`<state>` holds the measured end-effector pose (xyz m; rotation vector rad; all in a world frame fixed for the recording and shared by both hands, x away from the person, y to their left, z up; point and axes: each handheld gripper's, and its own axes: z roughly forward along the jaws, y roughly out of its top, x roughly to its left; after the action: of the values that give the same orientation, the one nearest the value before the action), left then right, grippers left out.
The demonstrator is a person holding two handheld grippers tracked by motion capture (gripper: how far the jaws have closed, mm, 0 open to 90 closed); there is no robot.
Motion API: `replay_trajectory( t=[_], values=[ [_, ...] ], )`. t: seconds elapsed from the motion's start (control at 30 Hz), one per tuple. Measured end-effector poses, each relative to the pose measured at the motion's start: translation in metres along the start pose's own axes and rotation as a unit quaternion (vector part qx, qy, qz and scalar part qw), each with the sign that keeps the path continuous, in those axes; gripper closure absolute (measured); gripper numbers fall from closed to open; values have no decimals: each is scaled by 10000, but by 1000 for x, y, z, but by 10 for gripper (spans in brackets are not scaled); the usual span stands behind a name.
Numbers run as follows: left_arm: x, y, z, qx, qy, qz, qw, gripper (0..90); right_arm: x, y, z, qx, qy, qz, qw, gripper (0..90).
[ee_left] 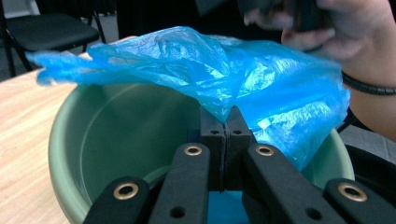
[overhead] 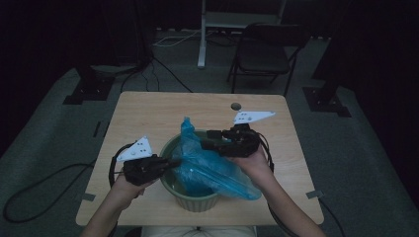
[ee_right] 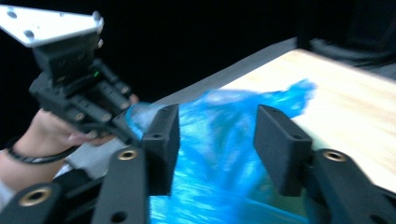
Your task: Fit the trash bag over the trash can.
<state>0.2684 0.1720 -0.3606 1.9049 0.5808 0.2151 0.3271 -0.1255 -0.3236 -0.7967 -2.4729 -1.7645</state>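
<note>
No legible text, label, brand, number or sign anywhere. Checked blue plastic bag (ee_left: 261, 79), green basin (ee_left: 93, 140), worktop (overhead: 148, 111) and grey plates on both tools: plain surfaces throughout, holes and screws on the plates, nothing written. Right gripper view blurred, high view dim; any fine print there too small to make out.

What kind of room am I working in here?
Probably a recording lab or studio, not a home: a bare wooden table on grey carpet, a folding chair behind, black stand feet and cables on the floor.
</note>
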Motion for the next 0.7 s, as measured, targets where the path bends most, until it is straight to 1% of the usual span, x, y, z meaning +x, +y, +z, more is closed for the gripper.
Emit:
replay_trajectory(
  t=[0.07,0.17,0.2,0.23,0.27,0.3,0.33,0.37,0.4,0.43,0.47,0.5,0.53,0.57,0.6,0.63,0.7],
  values=[
    [-1,1,-1,-47,1,4,10000,900,2,-3,6,66,155,33,9999,483],
    [-2,2,-1,-69,-18,11,10000,900,3,-4,9,104,170,8,9998,483],
    [-2,2,0,-83,-33,12,10000,899,3,-7,15,279,181,-86,9994,624],
    [-2,2,0,-100,-22,20,9999,898,2,-8,17,401,337,-63,9986,845],
    [-2,2,-1,-88,-27,18,10000,898,2,-8,17,401,337,-63,9986,845],
    [-2,2,-1,-89,-17,27,10000,899,2,-9,17,415,328,-96,9986,900],
    [-2,2,-2,-77,-30,20,10000,900,2,-10,17,408,326,-108,9986,900],
    [-3,1,-3,-47,-58,56,10000,900,2,-11,11,334,242,-133,9991,900],
    [-4,0,-5,-34,-40,105,9999,900,2,-11,11,334,242,-133,9991,900],
    [-5,0,-7,-11,-24,122,9999,900,2,-13,1,211,121,-171,9996,900],
    [-6,-1,-8,10,-38,154,9999,900,2,-13,1,211,121,-171,9996,900],
    [-8,-3,-11,15,-45,178,9998,900,0,-15,-12,39,-55,-180,9998,900],
    [-8,-4,-14,32,-44,188,9998,900,-2,-16,-19,-23,-130,-162,9998,900],
    [-9,-6,-17,42,-62,211,9998,900,-2,-16,-19,-23,-130,-162,9998,900],
    [-10,-8,-21,61,-24,230,9997,900,-5,-19,-33,-113,-305,-139,9994,900],
    [-11,-10,-24,85,-25,230,9997,900,-5,-19,-33,-113,-305,-139,9994,900],
    [-11,-15,-32,127,18,221,9997,900,-12,-24,-46,-143,-449,-45,9989,900]
  ],
)
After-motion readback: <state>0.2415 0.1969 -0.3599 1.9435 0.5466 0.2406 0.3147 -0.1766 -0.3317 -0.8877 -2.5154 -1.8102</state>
